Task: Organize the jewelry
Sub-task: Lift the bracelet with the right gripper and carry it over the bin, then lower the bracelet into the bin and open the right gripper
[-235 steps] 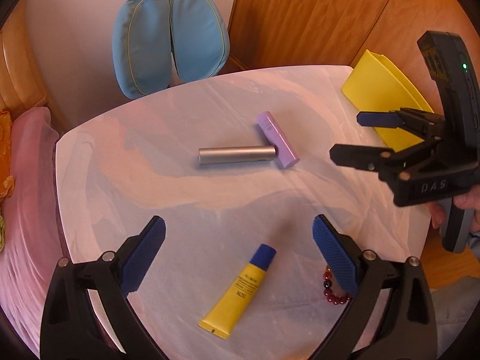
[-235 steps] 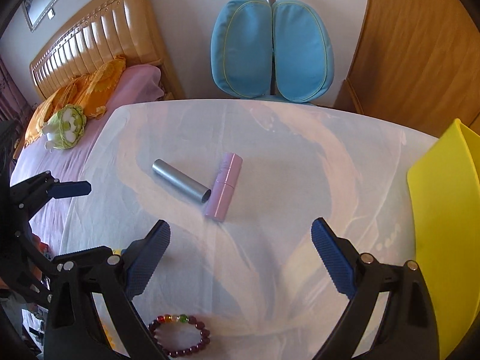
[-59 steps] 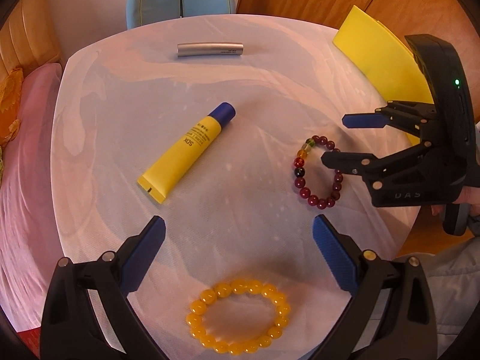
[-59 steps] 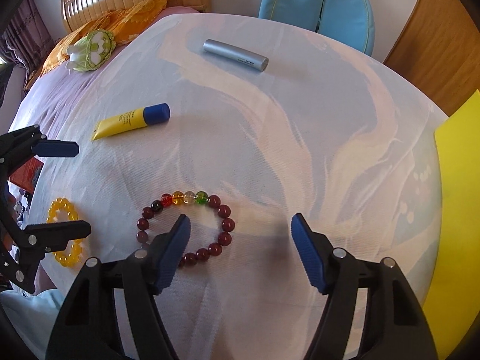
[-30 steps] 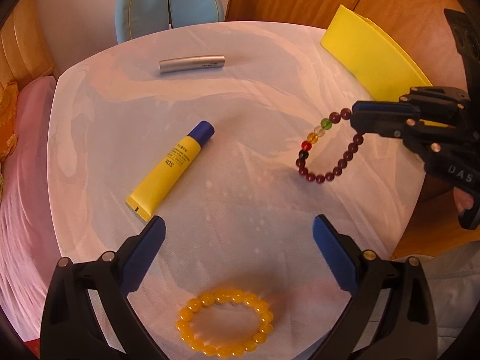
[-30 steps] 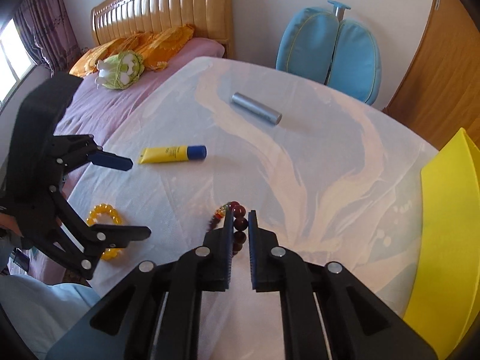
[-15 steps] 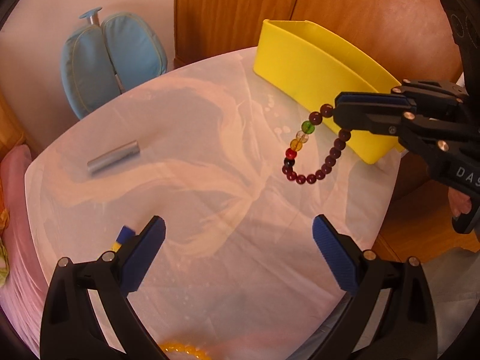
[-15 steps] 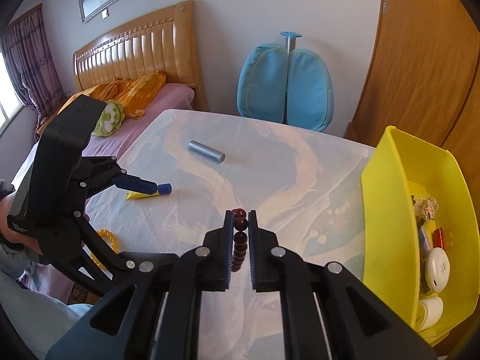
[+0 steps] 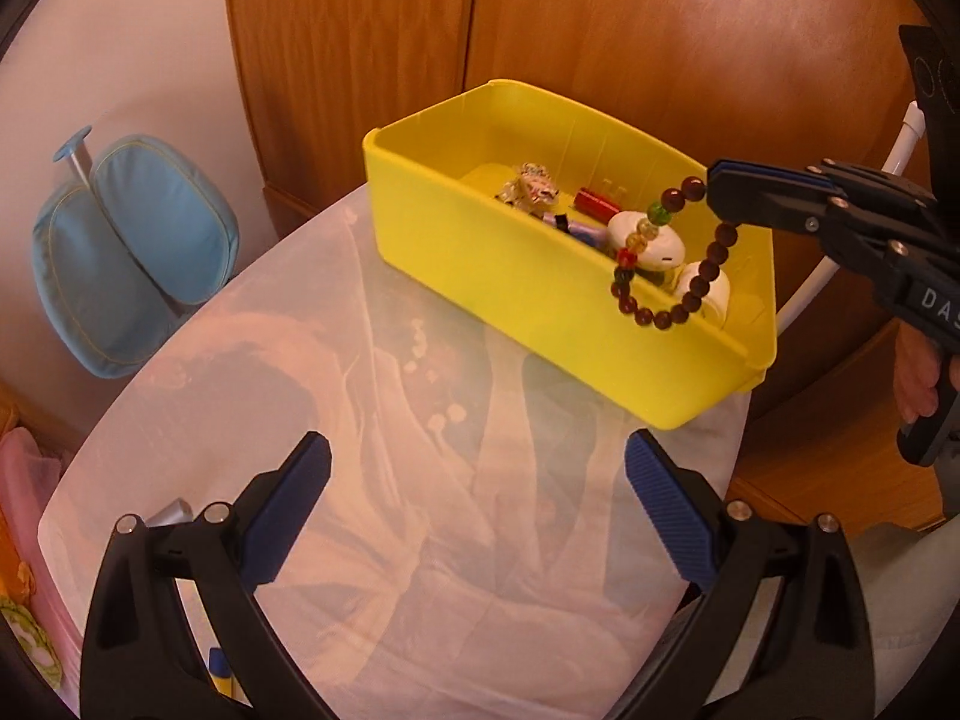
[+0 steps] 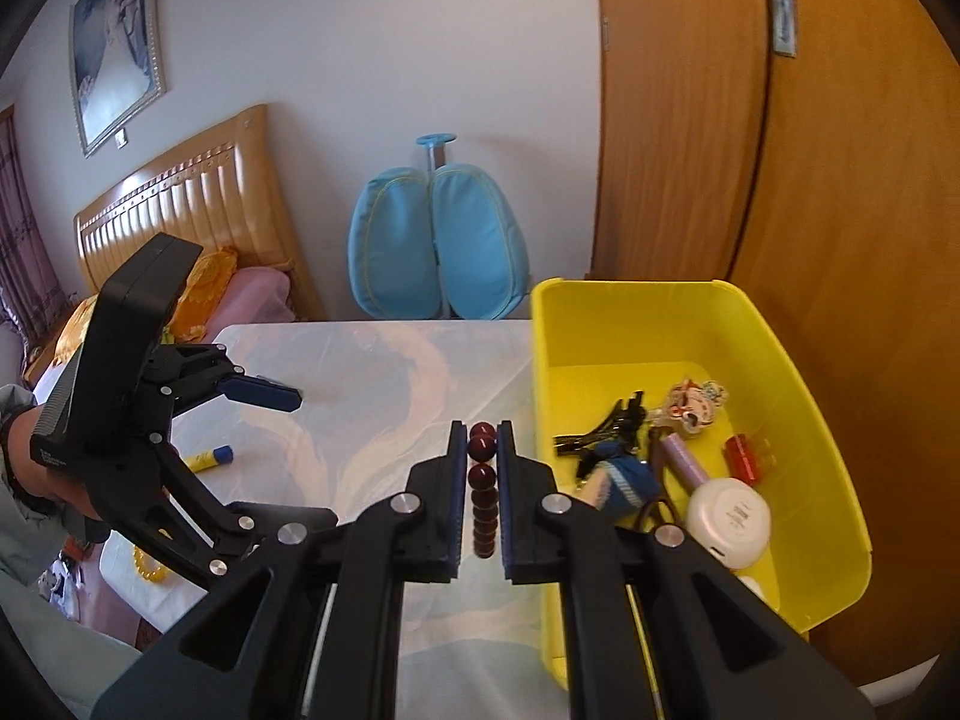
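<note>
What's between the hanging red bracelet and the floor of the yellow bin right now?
In the left wrist view, the bracelet hangs from the right gripper over the yellow bin, with two white round cases behind it.

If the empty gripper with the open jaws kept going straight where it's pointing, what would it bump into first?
Probably the white tablecloth. The left gripper points down at bare cloth, with the yellow bin farther on and to the side. Depth is hard to judge in this view.
</note>
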`<state>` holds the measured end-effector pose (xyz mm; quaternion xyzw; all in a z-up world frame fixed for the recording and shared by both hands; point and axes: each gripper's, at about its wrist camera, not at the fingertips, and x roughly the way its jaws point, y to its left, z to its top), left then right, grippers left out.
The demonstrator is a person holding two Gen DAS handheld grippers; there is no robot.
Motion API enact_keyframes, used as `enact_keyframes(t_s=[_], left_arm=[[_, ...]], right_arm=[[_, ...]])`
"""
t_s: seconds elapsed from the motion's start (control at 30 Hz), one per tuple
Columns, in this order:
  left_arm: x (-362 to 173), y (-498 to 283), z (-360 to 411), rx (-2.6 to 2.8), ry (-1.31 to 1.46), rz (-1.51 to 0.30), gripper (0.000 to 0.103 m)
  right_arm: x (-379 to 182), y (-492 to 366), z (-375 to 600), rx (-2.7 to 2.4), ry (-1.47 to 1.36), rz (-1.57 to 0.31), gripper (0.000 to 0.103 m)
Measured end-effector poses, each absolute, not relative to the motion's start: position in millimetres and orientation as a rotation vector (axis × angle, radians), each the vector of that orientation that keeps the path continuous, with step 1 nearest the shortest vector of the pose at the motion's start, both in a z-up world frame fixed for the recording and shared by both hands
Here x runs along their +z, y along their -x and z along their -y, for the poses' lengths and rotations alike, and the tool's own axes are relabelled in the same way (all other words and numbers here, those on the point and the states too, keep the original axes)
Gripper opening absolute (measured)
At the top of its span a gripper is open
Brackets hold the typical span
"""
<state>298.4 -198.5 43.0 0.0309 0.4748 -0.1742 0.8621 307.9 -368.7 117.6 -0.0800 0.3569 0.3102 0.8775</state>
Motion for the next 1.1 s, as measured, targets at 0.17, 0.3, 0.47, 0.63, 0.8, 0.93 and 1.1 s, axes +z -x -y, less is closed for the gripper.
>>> enact_keyframes(t_s=[0.17,0.3,0.47,0.63,0.8,0.93,1.1], left_arm=[[63.7,-329.9,234.0,-0.422,-0.119,-0.954,0.096],[74.8,-352.1,257.8,-0.455,-0.165,-0.934,0.096],[71.4,-380.7,287.8,-0.496,-0.2,-0.944,0.096],[58.0,-403.7,315.9,-0.523,-0.254,-0.974,0.096],[46.0,-416.4,330.8,-0.534,-0.273,-1.002,0.096],[35.9,-426.8,340.0,-0.534,-0.292,-1.029,0.096],[27.4,-438.0,343.9,-0.53,-0.302,-1.047,0.096]], right_arm=[[119.1,-334.0,408.3,0.571,0.121,-0.734,0.011],[107.1,-350.6,425.3,0.539,0.12,-0.765,0.011],[78.6,-371.8,436.3,0.524,0.131,-0.828,0.011],[60.3,-399.6,442.4,0.517,0.137,-0.881,0.011],[44.7,-431.9,444.8,0.5,0.135,-0.951,0.011],[25.1,-453.1,447.6,0.453,0.124,-1.052,0.011],[12.9,-464.6,451.5,0.427,0.122,-1.117,0.011]])
